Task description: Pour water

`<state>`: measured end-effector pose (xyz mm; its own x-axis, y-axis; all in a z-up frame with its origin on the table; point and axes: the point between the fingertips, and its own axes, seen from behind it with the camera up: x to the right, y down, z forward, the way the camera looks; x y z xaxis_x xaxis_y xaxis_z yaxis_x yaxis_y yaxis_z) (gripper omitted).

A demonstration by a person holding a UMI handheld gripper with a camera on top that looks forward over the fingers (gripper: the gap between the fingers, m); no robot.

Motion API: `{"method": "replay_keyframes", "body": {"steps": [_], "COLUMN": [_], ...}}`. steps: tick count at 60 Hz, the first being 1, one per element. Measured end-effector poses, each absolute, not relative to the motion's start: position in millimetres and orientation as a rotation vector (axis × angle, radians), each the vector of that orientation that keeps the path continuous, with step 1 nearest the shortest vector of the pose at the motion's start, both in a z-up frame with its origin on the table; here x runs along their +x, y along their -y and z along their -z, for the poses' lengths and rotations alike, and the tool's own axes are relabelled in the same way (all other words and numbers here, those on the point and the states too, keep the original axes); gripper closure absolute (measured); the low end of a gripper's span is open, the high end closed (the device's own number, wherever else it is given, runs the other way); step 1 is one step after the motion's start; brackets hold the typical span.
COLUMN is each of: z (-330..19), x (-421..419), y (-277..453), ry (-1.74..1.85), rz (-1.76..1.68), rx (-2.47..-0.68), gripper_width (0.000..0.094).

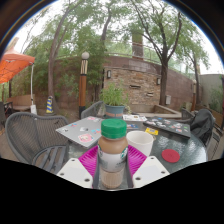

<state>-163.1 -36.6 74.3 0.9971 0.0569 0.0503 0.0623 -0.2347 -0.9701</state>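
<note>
A clear bottle (112, 155) with a green cap and a white label holds a tan liquid. It stands upright between my gripper's (112, 165) two fingers, whose pink pads (90, 160) press on its sides. The bottle is held above a grey outdoor table (80, 130). A white paper cup (141, 143) stands on the table just beyond the bottle, to its right. A red round lid (171, 156) lies on the table right of the cup.
Metal mesh chairs (30, 135) stand left of the table. A dark bag (203, 125) sits at the table's far right. A stone wall (140, 85), a potted plant (114, 98), trees and an orange umbrella (12, 65) lie beyond.
</note>
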Motion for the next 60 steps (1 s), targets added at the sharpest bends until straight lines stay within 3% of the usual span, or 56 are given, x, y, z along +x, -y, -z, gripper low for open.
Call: {"method": "replay_keyframes", "body": {"steps": [3,4,5,7,16,22,30,33,34,36,38,39,43,44,46,50,60], "z": [-82.1,-65.7,-83.5,-84.0,-74.8,-89.6,-122.8,-134.7,-118.7,-121.8,-143.2,-127.0,-126.8,-149.4,-136.5,-158.5,-176.8], "x": [-168.0,-147.7,-156.7,-156.5,-163.5,-182.2,-208.8,-220.4,-210.1,-203.3,-208.5,-201.5,-193.0,-201.1,-193.4,-191.3,-184.6], "y": [32.2,23.6,33.4,31.8,22.7,17.5,-0.8,-6.2,-22.3,-29.1,-26.4,-36.3,-37.9,-30.8,-38.5,-22.2,-14.3], "ry": [0.098,0.105,0.1,0.105,0.131,0.059,-0.375,-0.597,-0.635,-0.762,-0.92,-0.924,-1.107,-1.195,-1.231,-1.411,-1.597], "rz": [0.038,0.054,0.07,0.074,-0.018,-0.211,-0.763,-1.001,-1.077,-1.214,-1.301,-1.338,-1.515,-1.565,-1.655,-1.855,-2.005], "rx": [-1.762,-1.751,-1.749,-1.742,-1.827,-1.876,-1.88,-1.834,-1.804,-1.757,-1.707,-1.684,-1.588,-1.545,-1.478,-1.296,-1.103], "gripper_width": [0.0536,0.0537,0.0537,0.0541,0.0617,0.065,0.0652,0.065,0.0651,0.0651,0.0651,0.0651,0.0652,0.0652,0.0653,0.0653,0.0651]}}
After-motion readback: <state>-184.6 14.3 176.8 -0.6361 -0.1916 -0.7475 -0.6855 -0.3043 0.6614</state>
